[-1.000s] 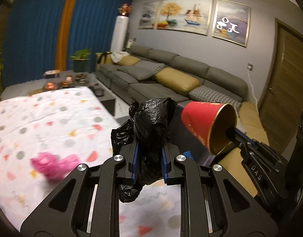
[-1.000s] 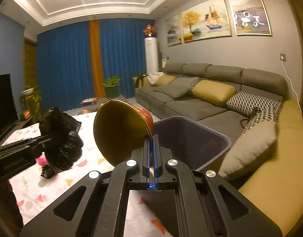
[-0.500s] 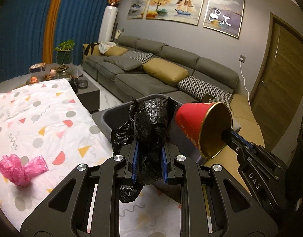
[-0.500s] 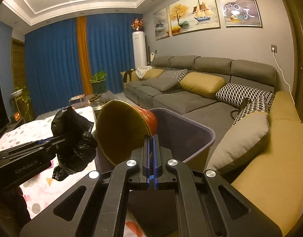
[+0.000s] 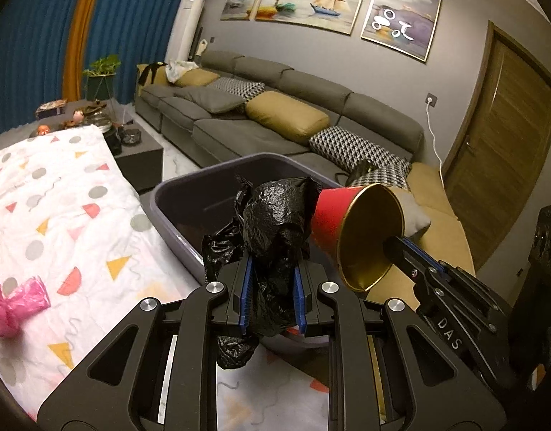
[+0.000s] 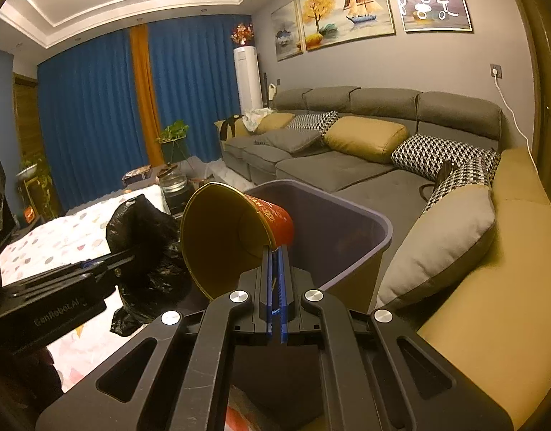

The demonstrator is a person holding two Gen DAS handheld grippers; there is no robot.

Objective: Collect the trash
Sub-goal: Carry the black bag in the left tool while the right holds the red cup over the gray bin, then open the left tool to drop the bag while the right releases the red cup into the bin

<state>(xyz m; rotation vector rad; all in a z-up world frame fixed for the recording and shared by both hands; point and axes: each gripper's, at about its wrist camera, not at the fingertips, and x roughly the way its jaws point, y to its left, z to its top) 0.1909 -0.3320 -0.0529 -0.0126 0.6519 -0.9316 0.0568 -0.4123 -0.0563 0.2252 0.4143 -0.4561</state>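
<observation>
Gripping a crumpled black bag (image 5: 275,230), the left gripper (image 5: 272,280) is held over the grey bin's (image 5: 174,222) near rim; a red cup's (image 6: 236,233) rim is pinched by the closed right gripper (image 6: 275,276) beside it.

Left gripper (image 5: 272,296): matte black frame with open triangular cut-outs and four round silver screw heads across the linkage. Blue ribbed pads line the inner faces of the jaws. White lettering "GenRobot.AI" on its side, seen from the right wrist view.

Right gripper (image 6: 275,287): same black frame, silver screws, blue pads. White "DAS" on its flank.
</observation>
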